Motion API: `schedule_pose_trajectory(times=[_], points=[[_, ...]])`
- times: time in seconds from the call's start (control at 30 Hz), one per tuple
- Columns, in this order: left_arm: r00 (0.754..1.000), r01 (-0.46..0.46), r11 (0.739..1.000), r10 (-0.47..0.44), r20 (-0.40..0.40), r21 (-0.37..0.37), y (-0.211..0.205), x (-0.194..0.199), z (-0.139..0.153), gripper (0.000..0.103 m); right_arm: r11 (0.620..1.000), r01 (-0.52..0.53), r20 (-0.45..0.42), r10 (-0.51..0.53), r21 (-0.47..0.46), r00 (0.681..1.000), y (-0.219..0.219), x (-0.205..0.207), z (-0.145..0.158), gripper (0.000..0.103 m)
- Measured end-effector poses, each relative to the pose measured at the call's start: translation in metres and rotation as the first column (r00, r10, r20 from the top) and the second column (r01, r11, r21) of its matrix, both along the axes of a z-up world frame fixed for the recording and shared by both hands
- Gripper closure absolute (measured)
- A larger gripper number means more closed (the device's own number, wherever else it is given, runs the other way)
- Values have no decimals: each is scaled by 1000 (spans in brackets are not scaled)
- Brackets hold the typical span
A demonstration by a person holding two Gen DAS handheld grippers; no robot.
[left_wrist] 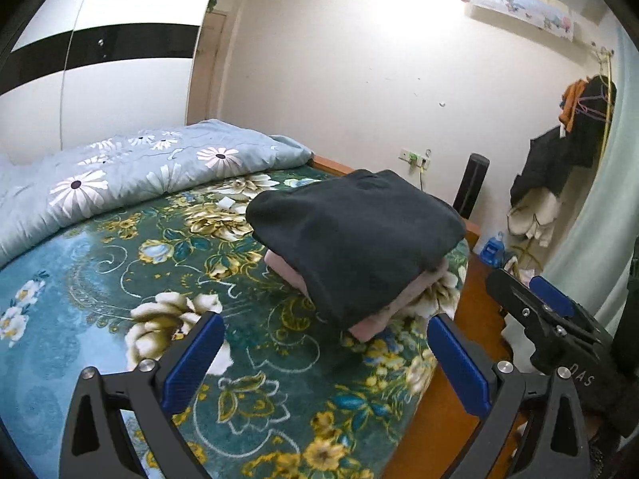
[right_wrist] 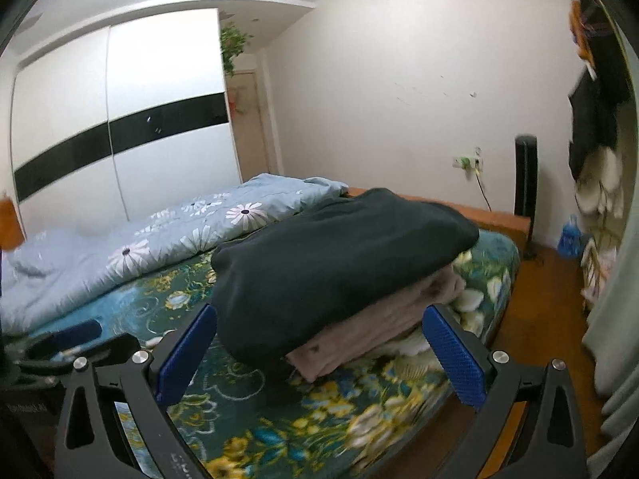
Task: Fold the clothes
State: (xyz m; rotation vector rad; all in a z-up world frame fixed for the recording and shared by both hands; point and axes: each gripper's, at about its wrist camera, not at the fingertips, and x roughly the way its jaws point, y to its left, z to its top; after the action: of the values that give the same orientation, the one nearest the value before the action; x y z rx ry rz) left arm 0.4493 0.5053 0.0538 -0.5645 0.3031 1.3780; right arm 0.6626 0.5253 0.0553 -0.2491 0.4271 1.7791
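Tools both stand spread wide and grasp nothing; the left tool point(left_wrist: 325, 333) hangs just short of the folded stack, its blue pads point(left_wrist: 193, 363) apart over the bed's floral blanket point(left_wrist: 100, 263), touching no cloth; the right tool point(right_wrist: 319, 333) is likewise released, its blue pads point(right_wrist: 455, 359) flanking the near edge of the stack in its own view, though whether they touch the fabric cannot be told; the right tool also shows at the right edge of the left wrist view, beside the stack and off the bed's side, and the pale letters "DAS" point(left_wrist: 581, 375) can be read on its black body; faint writing on the dark frame at the lower left of the right wrist view is too blurred to read; the stack itself is a dark folded garment point(left_wrist: 355, 235) lying on top of a pink folded garment point(left_wrist: 375, 317), whose edges peek out beneath it; the stack sits on the blanket near the bed's foot corner; beyond the stack lies a light blue daisy-print quilt point(left_wrist: 120, 175); farther past the stack, clothes hang on a rack point(left_wrist: 575, 131) by the wall.
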Motion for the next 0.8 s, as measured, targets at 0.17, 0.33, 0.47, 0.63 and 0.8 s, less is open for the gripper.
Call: schedule_pose_trajectory(times=[0.17, 0.33, 0.47, 0.63, 0.8], points=[[994, -59, 998, 59, -88, 6, -11, 8, 1, 0, 998, 55, 15, -55, -17, 998, -23, -1, -4, 0], [991, -63, 998, 63, -118, 9, -22, 15, 2, 0, 993, 113, 54, -112, -30, 992, -47, -2, -7, 0], [991, -57, 998, 57, -124, 5, -30, 19, 5, 0, 992, 118, 42, -116, -40, 992, -58, 2, -3, 0], [990, -49, 999, 49, -132, 5, -39, 23, 10, 0, 992, 116, 30, -114, -45, 993, -70, 5, 5, 0], [992, -50, 999, 51, -115, 13, -48, 21, 17, 0, 993, 112, 24, -111, -47, 993, -79, 3, 10, 0]])
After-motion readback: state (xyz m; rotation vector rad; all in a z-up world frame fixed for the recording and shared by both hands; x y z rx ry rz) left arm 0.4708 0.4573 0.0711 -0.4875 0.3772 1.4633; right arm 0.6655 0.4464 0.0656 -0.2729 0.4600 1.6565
